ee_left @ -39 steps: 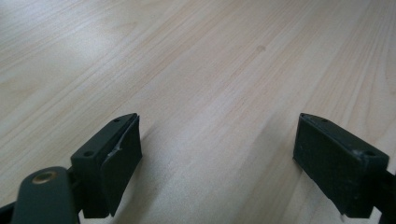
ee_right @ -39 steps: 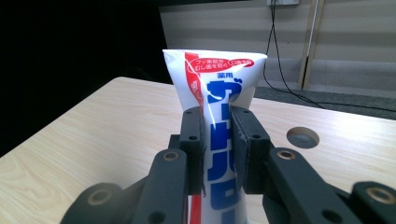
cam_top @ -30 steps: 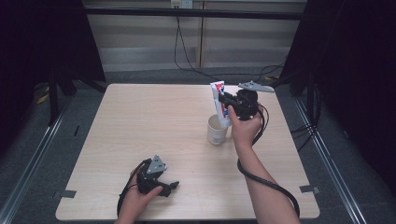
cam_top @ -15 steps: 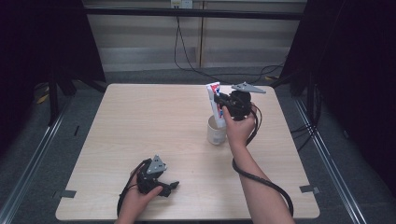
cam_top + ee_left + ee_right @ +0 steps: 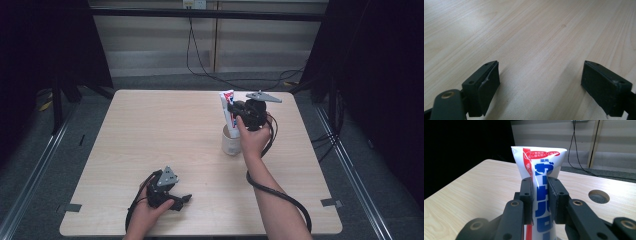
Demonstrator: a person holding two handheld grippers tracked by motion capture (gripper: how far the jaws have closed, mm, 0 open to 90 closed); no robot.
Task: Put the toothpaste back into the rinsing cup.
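Since a second ago the right gripper (image 5: 234, 111) has carried the toothpaste tube (image 5: 227, 107) leftward over the white cup (image 5: 230, 142); the left gripper (image 5: 186, 198), jaws spread, rests idle on the table (image 5: 150, 130). Pinched upright in the right jaws, the tube should go straight down; release only once its lower end sits inside the cup.

Tables: one, a light wooden table (image 5: 150, 140).
Holes in the tabletop: one round hole (image 5: 599, 196), seen in the right gripper view.
Cups: one white cup (image 5: 230, 142) standing on the table.
Tubes: one white toothpaste tube (image 5: 228, 107) with red and blue print, upright above the cup.
Grippers: two, a left gripper (image 5: 186, 198) and a right gripper (image 5: 234, 111).
Jaws: four, two black ones on each gripper.
Grey three-cornered plates: two, one on top of each gripper.
Hands: two, one holding each gripper.
Trailing cables: two, one from each gripper.
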